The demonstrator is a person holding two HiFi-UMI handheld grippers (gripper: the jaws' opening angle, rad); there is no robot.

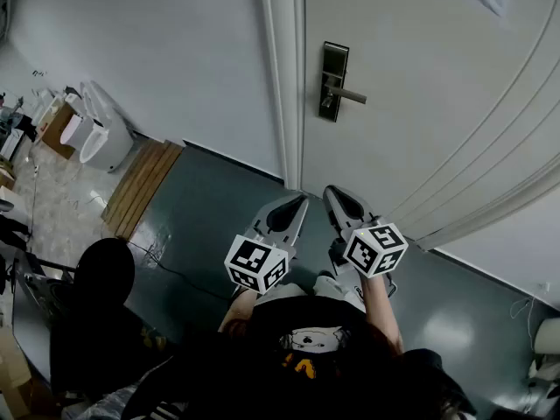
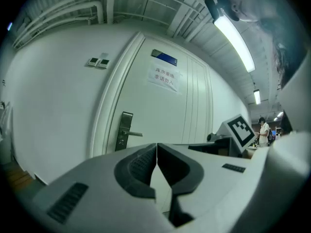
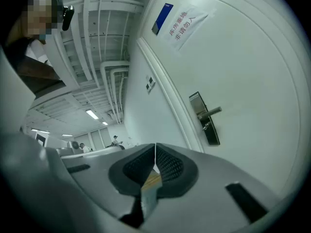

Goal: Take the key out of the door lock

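A white door (image 1: 420,68) carries a dark lock plate (image 1: 333,81) with a silver lever handle (image 1: 352,95). A small metal piece under the lever, apparently the key (image 3: 206,125), is too small to make out well. Both grippers are held level, short of the door and below the lock. My left gripper (image 1: 300,198) is shut with nothing in it, jaws meeting (image 2: 156,145). My right gripper (image 1: 331,191) is also shut and empty (image 3: 155,148). The lock plate (image 2: 125,130) is left of centre in the left gripper view; in the right gripper view the plate (image 3: 205,118) is up at the right.
A paper notice (image 2: 164,77) and a blue sign (image 2: 164,58) hang on the door. Wooden boards (image 1: 144,186) lie on the floor at the left, beside white ceramic fixtures (image 1: 96,134). A dark rounded object (image 1: 105,274) stands near my left side. People stand far off (image 2: 264,130).
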